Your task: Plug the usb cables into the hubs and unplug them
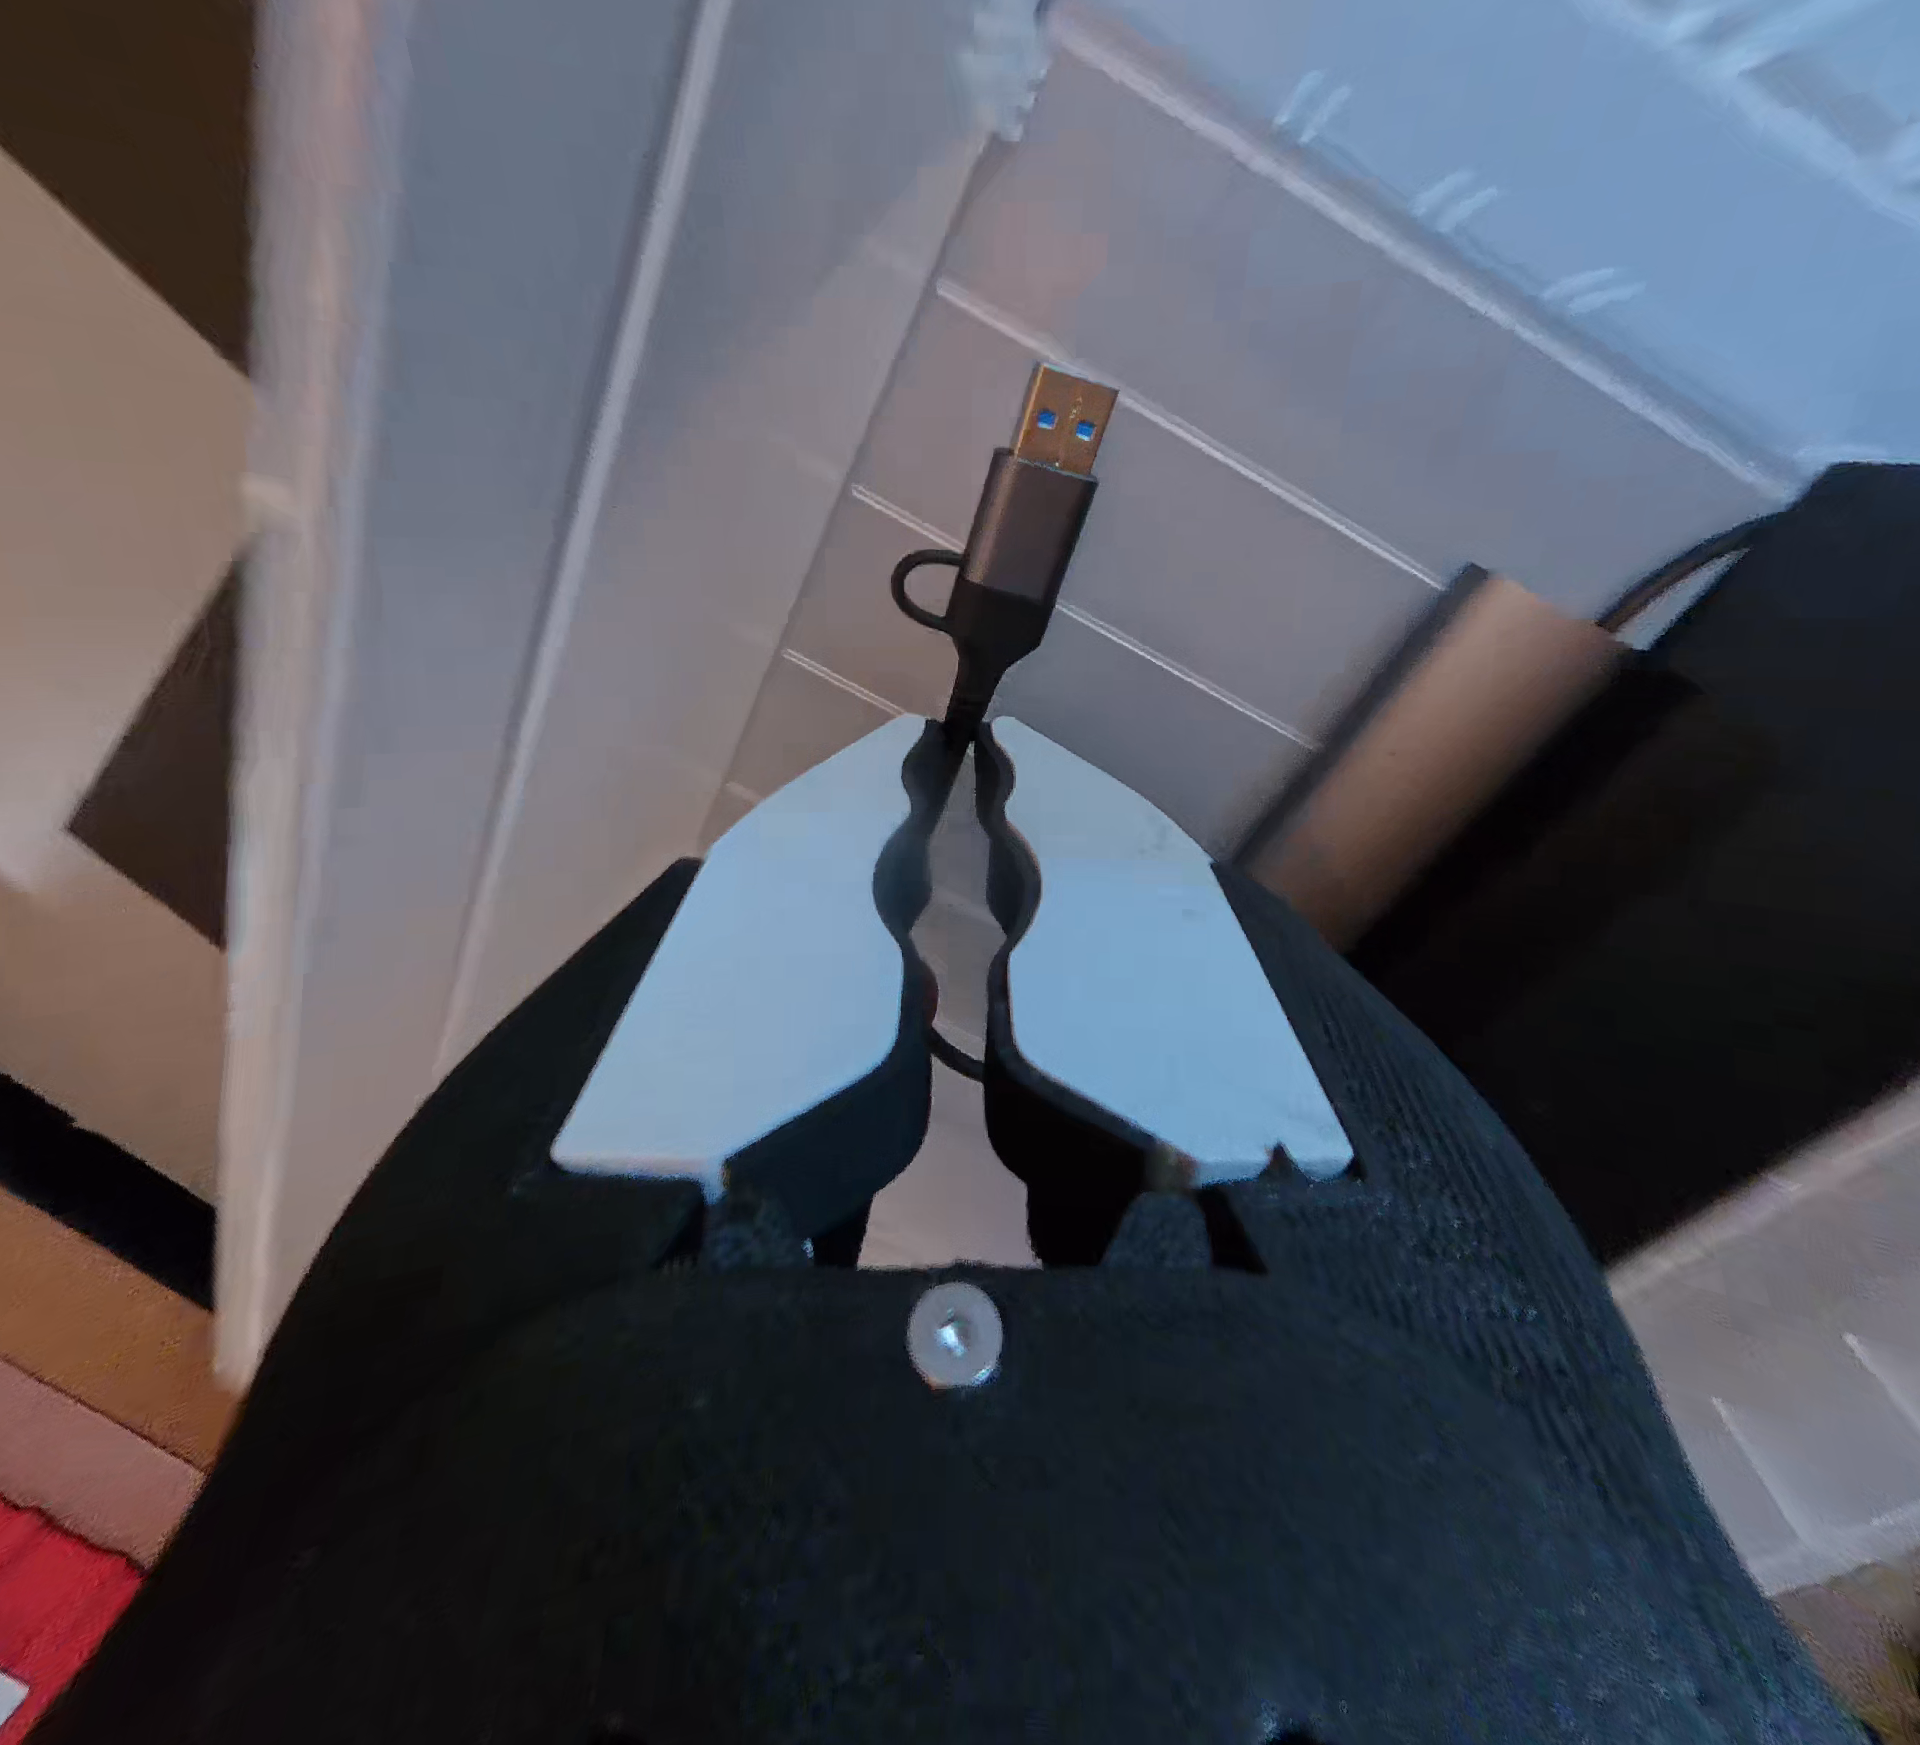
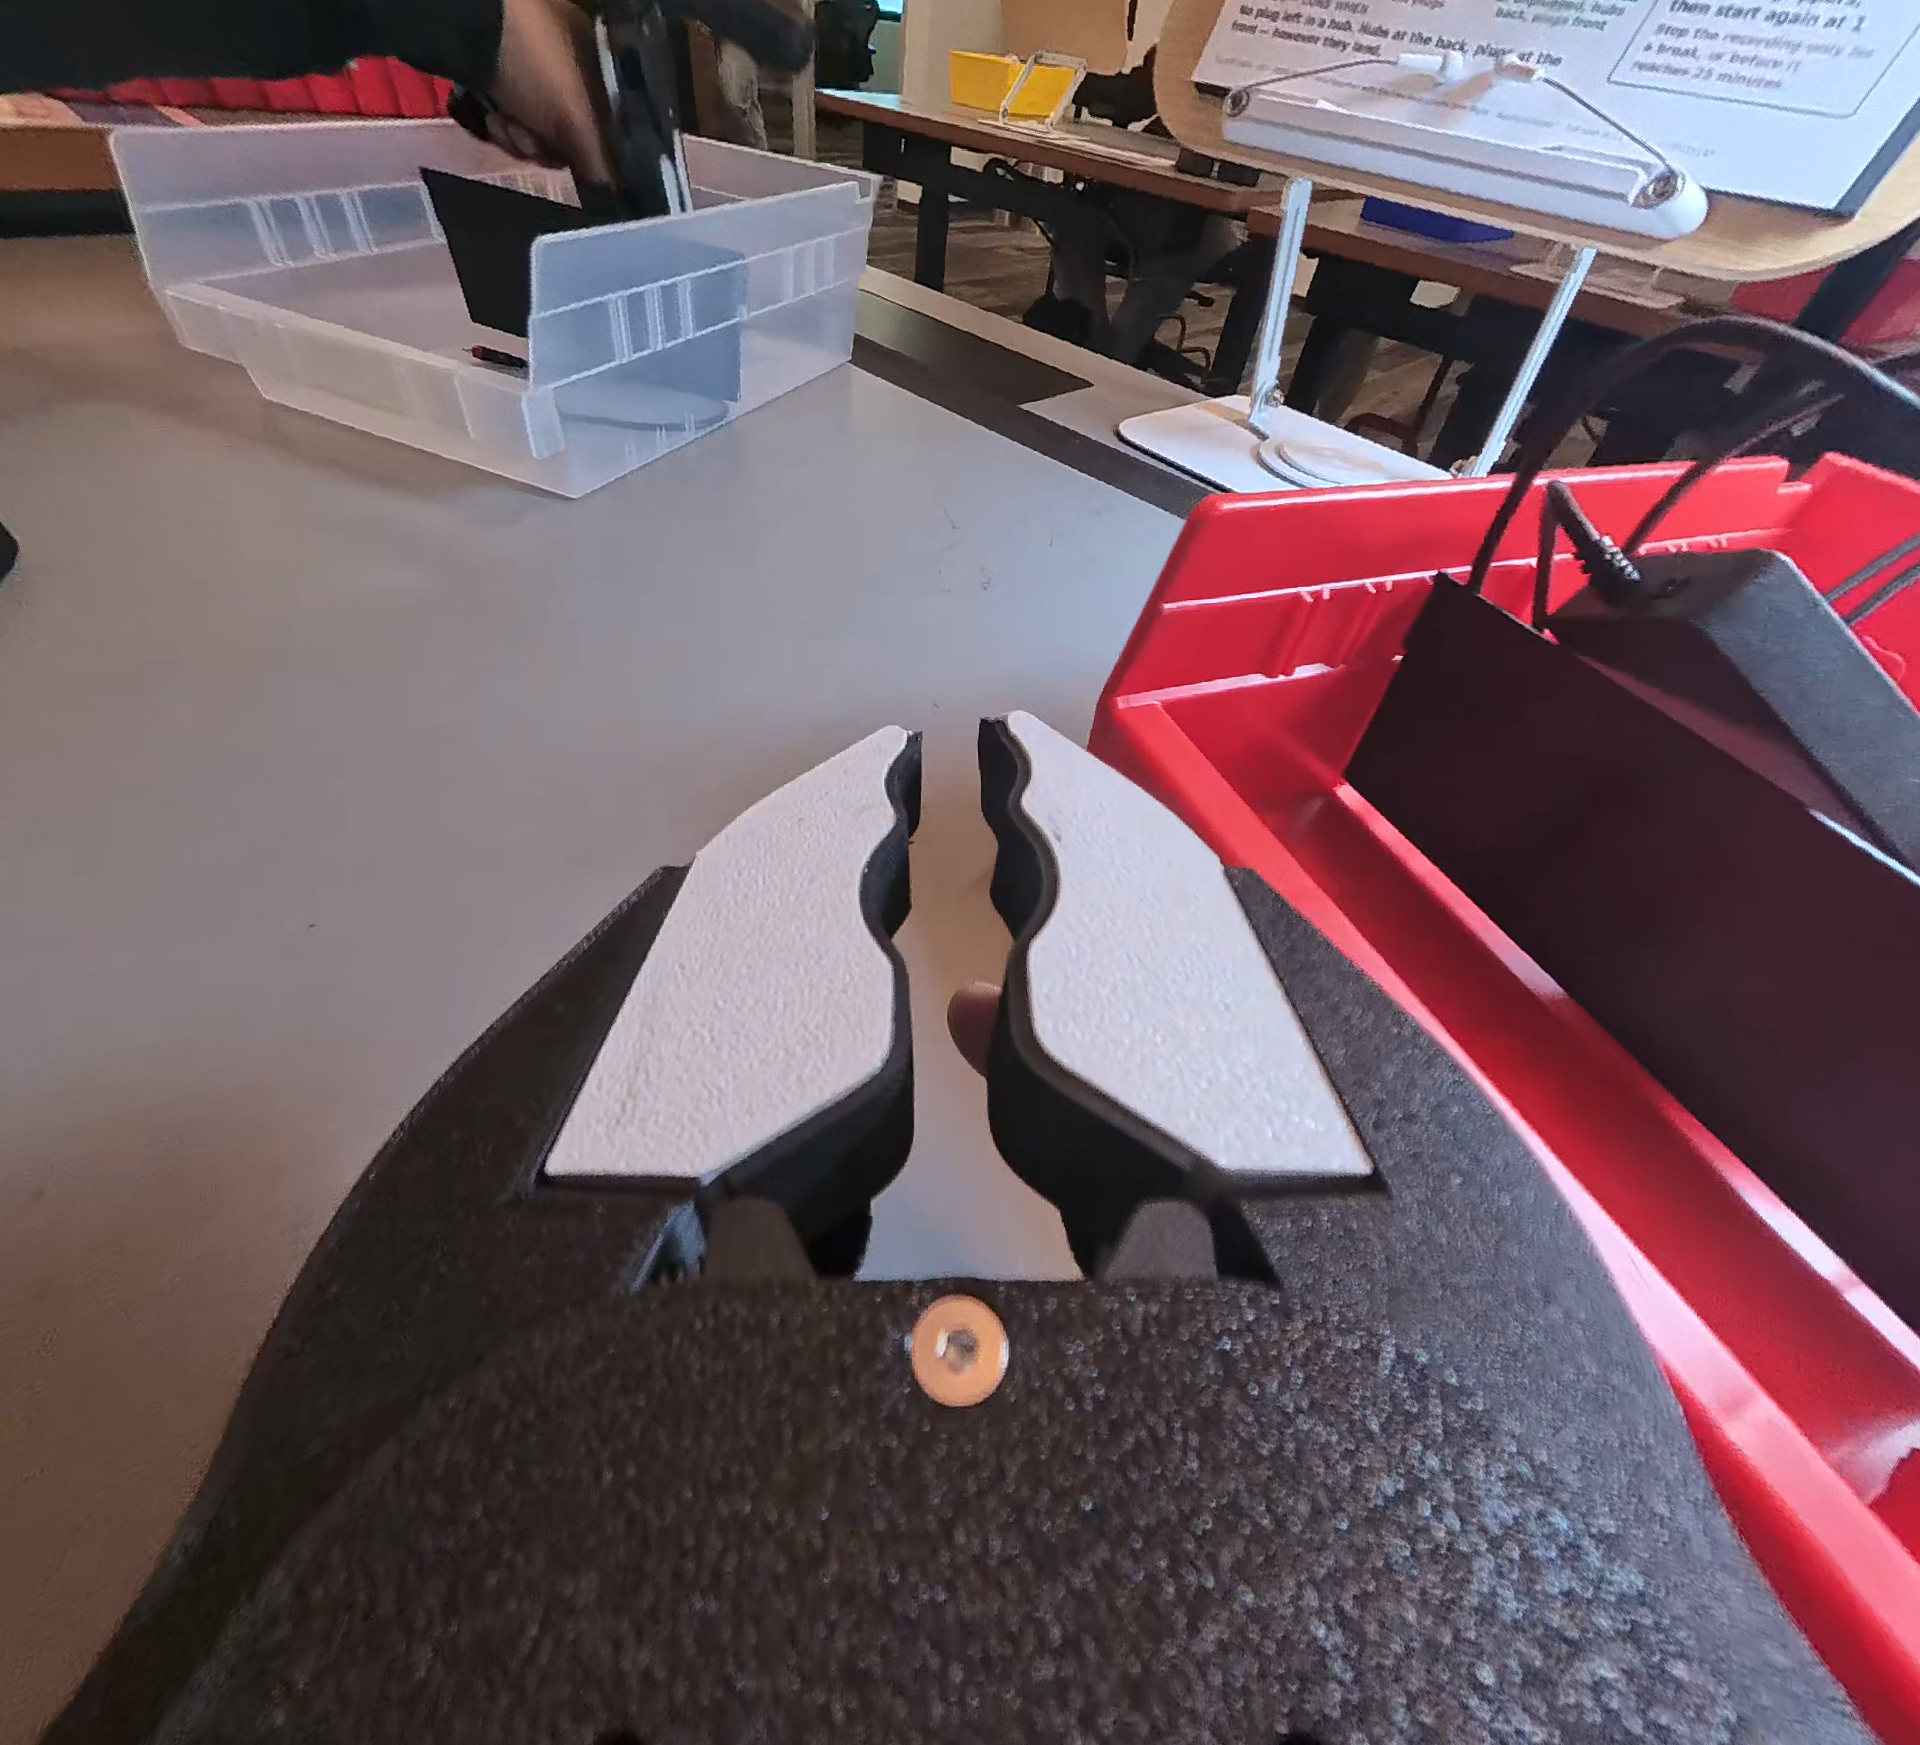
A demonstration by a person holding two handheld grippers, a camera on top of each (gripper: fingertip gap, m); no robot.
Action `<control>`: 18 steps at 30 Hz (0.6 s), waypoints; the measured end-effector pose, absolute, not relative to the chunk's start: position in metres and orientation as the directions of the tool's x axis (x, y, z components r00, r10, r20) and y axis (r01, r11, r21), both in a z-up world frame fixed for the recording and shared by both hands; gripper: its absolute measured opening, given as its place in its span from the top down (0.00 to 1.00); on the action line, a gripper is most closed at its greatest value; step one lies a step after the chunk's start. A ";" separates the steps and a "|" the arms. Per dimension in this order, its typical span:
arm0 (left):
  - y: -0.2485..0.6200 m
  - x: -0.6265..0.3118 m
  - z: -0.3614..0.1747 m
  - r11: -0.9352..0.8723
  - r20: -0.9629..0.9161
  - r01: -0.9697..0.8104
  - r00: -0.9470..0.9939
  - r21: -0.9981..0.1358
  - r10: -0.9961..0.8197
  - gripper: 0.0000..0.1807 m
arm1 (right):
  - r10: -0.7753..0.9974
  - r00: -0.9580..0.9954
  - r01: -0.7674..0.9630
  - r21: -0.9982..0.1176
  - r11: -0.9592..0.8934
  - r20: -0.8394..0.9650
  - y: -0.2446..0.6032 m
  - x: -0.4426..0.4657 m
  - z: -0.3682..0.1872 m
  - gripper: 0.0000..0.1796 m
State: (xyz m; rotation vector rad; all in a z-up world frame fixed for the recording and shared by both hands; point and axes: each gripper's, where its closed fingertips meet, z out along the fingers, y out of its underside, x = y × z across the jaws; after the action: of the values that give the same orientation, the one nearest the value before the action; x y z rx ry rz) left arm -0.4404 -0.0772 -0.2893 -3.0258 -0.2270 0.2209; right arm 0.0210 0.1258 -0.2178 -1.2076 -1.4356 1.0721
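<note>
The left hand-held gripper (image 1: pixel 961 739) pinches the usb cable (image 1: pixel 977 687) just behind its plug (image 1: pixel 1044 500), free over the clear bin (image 2: pixel 312 324); the right hand-held gripper (image 2: pixel 951 739), narrow and empty, waits beside the red bin (image 2: pixel 1247 656).

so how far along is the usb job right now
Done: the left gripper is shut on a usb cable over the clear bin, plug free. In hand: carrying it. Left: the right gripper is empty beside the red bin, where cables remain.
</note>
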 end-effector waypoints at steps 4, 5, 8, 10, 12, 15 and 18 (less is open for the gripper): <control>-0.069 -0.438 -0.223 -0.943 -0.210 0.106 0.961 -0.317 0.179 0.97 | 0.984 -0.083 0.153 -0.974 0.169 0.158 0.120 0.022 -0.216 0.94; -0.068 -0.436 -0.201 -0.923 -0.228 0.092 0.955 -0.375 0.188 0.97 | 0.983 -0.086 0.149 -0.973 0.176 0.165 0.118 0.022 -0.214 0.94; -0.065 -0.422 -0.130 -0.845 -0.284 0.020 0.937 -0.534 0.202 0.97 | 0.979 -0.094 0.133 -0.972 0.192 0.180 0.114 0.022 -0.211 0.94; -0.063 -0.403 -0.086 -0.784 -0.322 -0.049 0.926 -0.619 0.196 0.97 | 0.978 -0.100 0.121 -0.973 0.194 0.183 0.111 0.023 -0.208 0.94; -0.060 -0.377 -0.047 -0.722 -0.369 -0.131 0.911 -0.679 0.181 0.97 | 0.976 -0.109 0.110 -0.974 0.198 0.186 0.107 0.023 -0.206 0.94; -0.054 -0.329 -0.003 -0.617 -0.434 -0.264 0.889 -0.742 0.142 0.98 | 0.975 -0.129 0.102 -0.976 0.192 0.178 0.102 0.020 -0.202 0.93; -0.045 -0.270 0.028 -0.474 -0.451 -0.363 0.889 -0.802 0.081 1.00 | 0.977 -0.174 0.090 -0.986 0.138 0.121 0.092 0.012 -0.192 0.92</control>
State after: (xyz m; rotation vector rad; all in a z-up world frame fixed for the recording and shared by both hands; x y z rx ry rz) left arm -0.2702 -0.0447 0.0275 -2.0025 0.2046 0.5302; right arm 0.0125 0.0917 -0.1925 -1.0996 -1.4677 1.1821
